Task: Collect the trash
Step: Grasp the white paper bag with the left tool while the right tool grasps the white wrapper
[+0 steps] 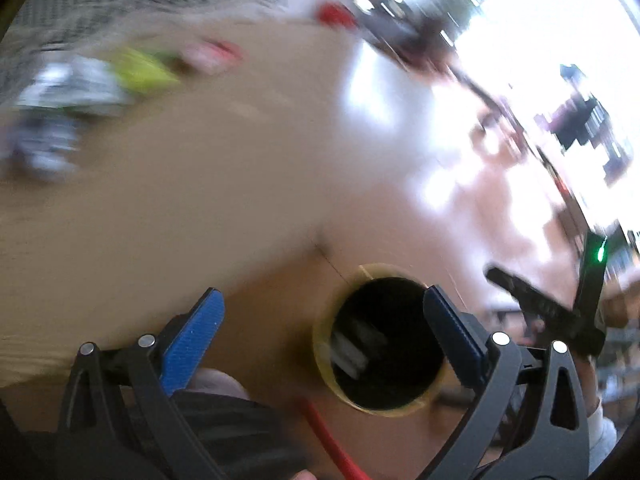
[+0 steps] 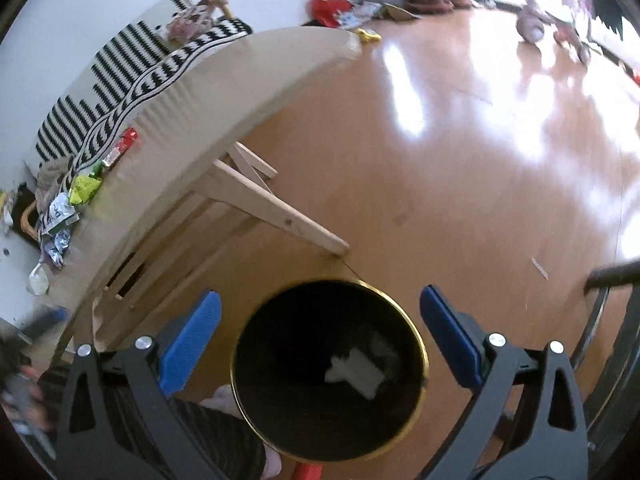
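Observation:
A black round bin with a gold rim (image 2: 330,372) stands on the wooden floor, with white crumpled trash (image 2: 358,368) lying inside. My right gripper (image 2: 320,336) hangs above the bin, open, nothing between its blue pads. The left wrist view is blurred; there the bin (image 1: 382,344) shows lower right of centre with pale trash (image 1: 352,352) in it, and my left gripper (image 1: 324,332) is open and empty above it. Several wrappers lie on the beige table: a yellow-green one (image 2: 84,190), silver-white ones (image 2: 56,220) and a red one (image 2: 124,146). The blurred left view shows the yellow-green wrapper (image 1: 140,70) too.
The beige table (image 2: 224,92) has wooden legs (image 2: 276,208) reaching toward the bin. A black-and-white striped cloth (image 2: 132,80) lies along its far side. More litter, red and yellow (image 2: 340,10), lies on the floor beyond. A dark chair frame (image 2: 612,292) stands at right. A person's foot (image 2: 224,398) is beside the bin.

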The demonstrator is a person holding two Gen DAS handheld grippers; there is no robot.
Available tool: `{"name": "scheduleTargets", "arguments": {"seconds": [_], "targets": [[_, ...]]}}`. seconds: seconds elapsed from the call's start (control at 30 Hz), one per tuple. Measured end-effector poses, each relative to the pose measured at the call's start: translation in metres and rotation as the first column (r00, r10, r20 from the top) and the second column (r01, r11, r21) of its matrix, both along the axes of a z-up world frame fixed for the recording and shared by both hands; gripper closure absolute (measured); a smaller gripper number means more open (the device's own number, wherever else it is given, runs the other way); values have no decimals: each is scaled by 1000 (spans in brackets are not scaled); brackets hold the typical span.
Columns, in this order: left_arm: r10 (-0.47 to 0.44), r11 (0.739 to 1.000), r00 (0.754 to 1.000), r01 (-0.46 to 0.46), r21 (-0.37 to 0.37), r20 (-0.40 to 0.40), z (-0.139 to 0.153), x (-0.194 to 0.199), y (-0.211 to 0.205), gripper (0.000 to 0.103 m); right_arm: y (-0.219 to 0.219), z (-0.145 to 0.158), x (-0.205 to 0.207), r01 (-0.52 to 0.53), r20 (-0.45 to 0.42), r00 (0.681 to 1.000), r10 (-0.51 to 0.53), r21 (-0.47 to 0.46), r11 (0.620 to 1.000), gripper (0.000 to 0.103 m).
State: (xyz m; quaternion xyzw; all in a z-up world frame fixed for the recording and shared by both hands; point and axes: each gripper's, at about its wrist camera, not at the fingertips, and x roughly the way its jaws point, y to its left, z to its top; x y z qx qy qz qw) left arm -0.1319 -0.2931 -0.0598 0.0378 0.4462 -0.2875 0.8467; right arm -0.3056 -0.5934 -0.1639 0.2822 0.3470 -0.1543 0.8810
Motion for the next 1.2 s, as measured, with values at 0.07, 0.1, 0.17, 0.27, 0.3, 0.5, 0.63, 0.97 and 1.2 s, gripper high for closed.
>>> {"name": "scheduleTargets", "arguments": {"seconds": [0.07,0.1,0.17,0.27,0.3,0.5,0.63,0.97,1.2], "targets": [[131,991,990,-131,-3,46,21,21,51,6,12,12,27,-43,18,999,43,-15,999,7],[197,980,978,-198,6,67,29,33,79,6,20,17,40,-64,26,998,65,-27,998,7],[326,943,939,-331,31,105,44,58,140,6,41,33,69,-116,50,992,119,-58,992,7],[481,867,868,-492,81,125,55,94,220,6,74,62,113,-188,86,976,198,-113,976,7],[514,847,849,-525,86,122,59,104,240,6,87,76,129,-212,106,968,226,-129,969,7],[571,810,816,-578,99,95,54,136,276,6,155,133,203,-327,179,918,354,-167,930,7],[555,821,831,-556,128,49,29,160,266,6,204,157,247,-414,177,876,449,-205,887,7],[558,815,830,-551,179,16,0,211,264,6,270,165,331,-525,83,829,553,-223,821,7],[566,814,824,-555,172,-17,-9,236,276,6,301,152,374,-616,9,772,635,-236,752,7]]}}
